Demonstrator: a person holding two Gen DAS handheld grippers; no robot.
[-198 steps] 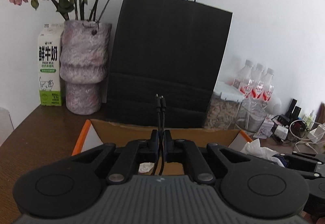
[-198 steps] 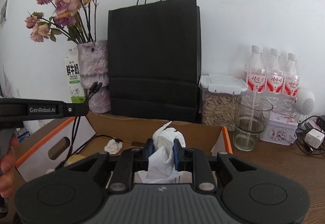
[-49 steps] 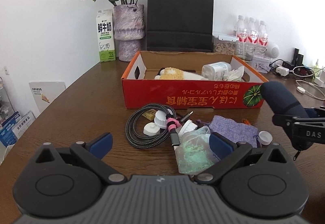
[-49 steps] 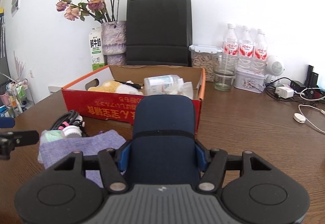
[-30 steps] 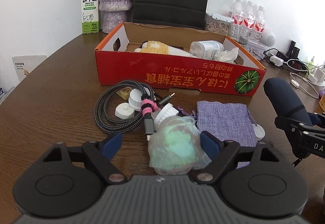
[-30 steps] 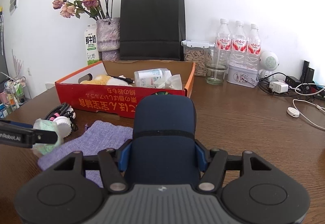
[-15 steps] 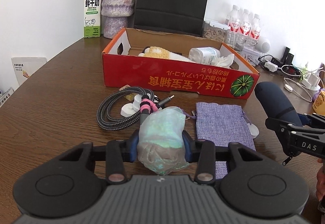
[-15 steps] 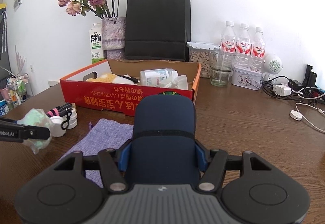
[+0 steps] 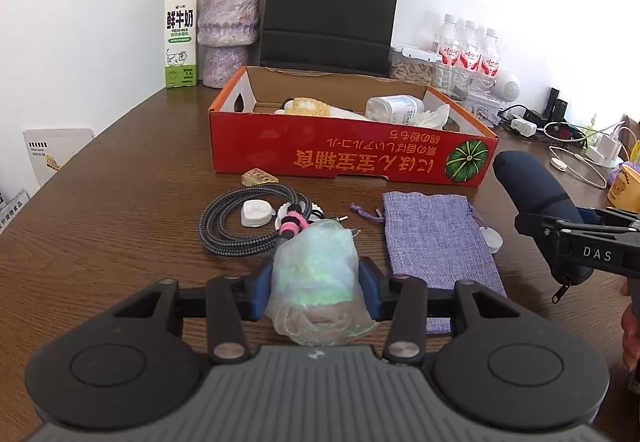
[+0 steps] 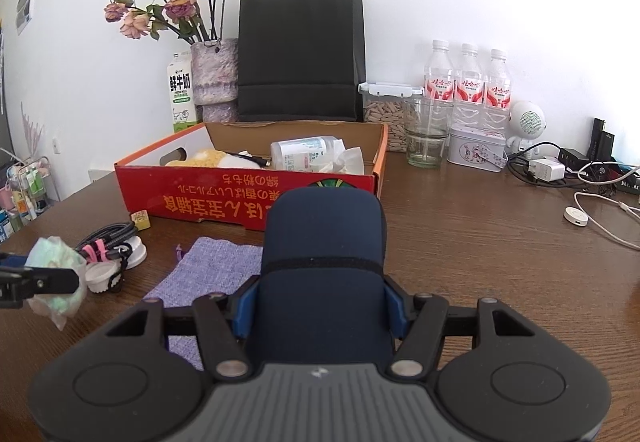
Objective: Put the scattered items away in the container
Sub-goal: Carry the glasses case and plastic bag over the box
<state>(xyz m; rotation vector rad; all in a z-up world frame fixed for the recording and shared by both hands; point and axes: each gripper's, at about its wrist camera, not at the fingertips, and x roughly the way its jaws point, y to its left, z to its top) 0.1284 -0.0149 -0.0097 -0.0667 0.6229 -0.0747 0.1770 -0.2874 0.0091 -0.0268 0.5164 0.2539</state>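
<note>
My left gripper [image 9: 316, 288] holds a crumpled pale green plastic bag [image 9: 316, 262] just above the wooden table; its jaws are opening slightly, though both pads still press on the bag. The right wrist view shows that bag [image 10: 52, 254] at the far left. My right gripper [image 10: 320, 312] is shut on a dark blue zip case [image 10: 324, 234], held over a purple cloth pouch [image 10: 216, 266]. Behind them stands the red cardboard box [image 9: 352, 161], holding a white bottle [image 9: 394, 107], a yellow plush [image 9: 306, 106] and tissue.
A coiled braided cable [image 9: 224, 238], white caps [image 9: 256, 211] and a small yellow block [image 9: 259, 176] lie before the box. Behind it stand a black paper bag [image 9: 332, 1], a vase [image 9: 228, 29] and a milk carton [image 9: 181, 37]. Water bottles [image 10: 466, 81], a glass [image 10: 426, 137] and chargers [image 10: 546, 169] fill the right.
My left gripper, open around the green bag a second ago, shut on it and lifted it slightly off the table. The right gripper kept hold of the blue case, almost still.
</note>
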